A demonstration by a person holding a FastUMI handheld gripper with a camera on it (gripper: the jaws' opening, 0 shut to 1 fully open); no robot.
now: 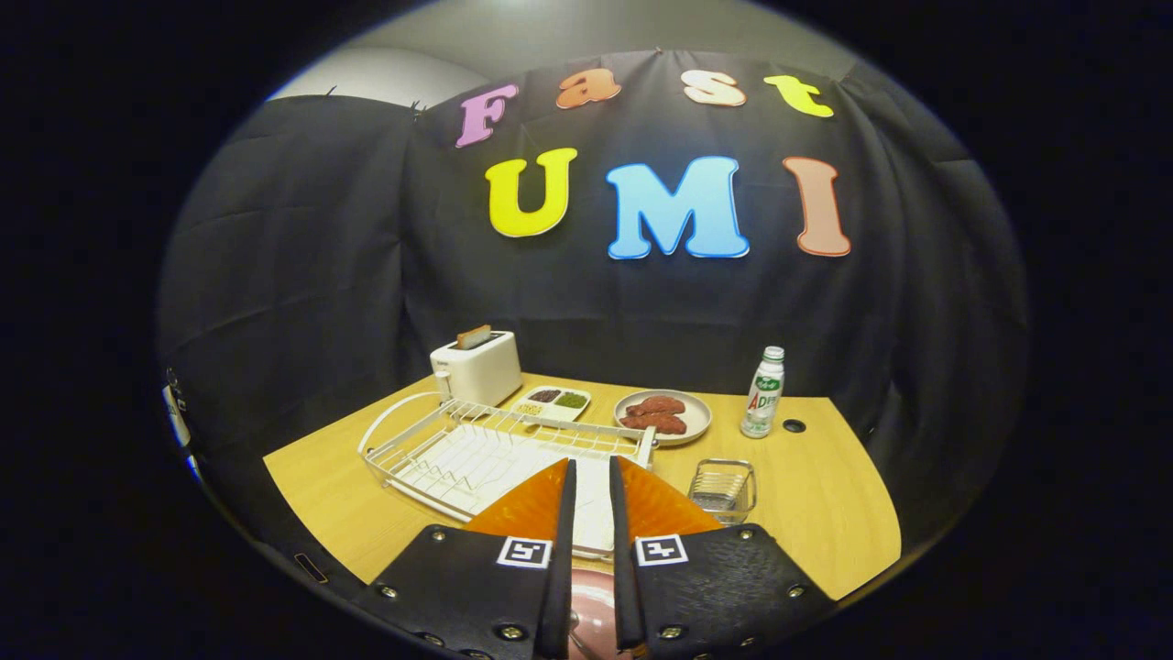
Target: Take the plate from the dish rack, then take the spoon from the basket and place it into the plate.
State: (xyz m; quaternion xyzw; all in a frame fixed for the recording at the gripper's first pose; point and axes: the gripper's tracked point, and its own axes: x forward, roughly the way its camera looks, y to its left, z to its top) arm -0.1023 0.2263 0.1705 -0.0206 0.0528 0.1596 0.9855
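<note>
Gripper (pixel 591 495) fingers nearly closed, clamping the pink plate (pixel 591 600) edge. Plate looks stiff, glazed, slippery, breakable: rim grip, keep level. Dish rack (pixel 476 449) just ahead.

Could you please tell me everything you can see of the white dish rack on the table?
The dish rack is a white wire frame, seemingly coated metal, with rows of upright prongs and a looped handle at its far-left end. It sits flat on the wooden table, slanting from the toaster toward the gripper, whose nearly closed fingers cover its near corner. No dishes stand in its visible slots. A compartment tray lies just behind it; the wire basket stands apart beside it.
</note>
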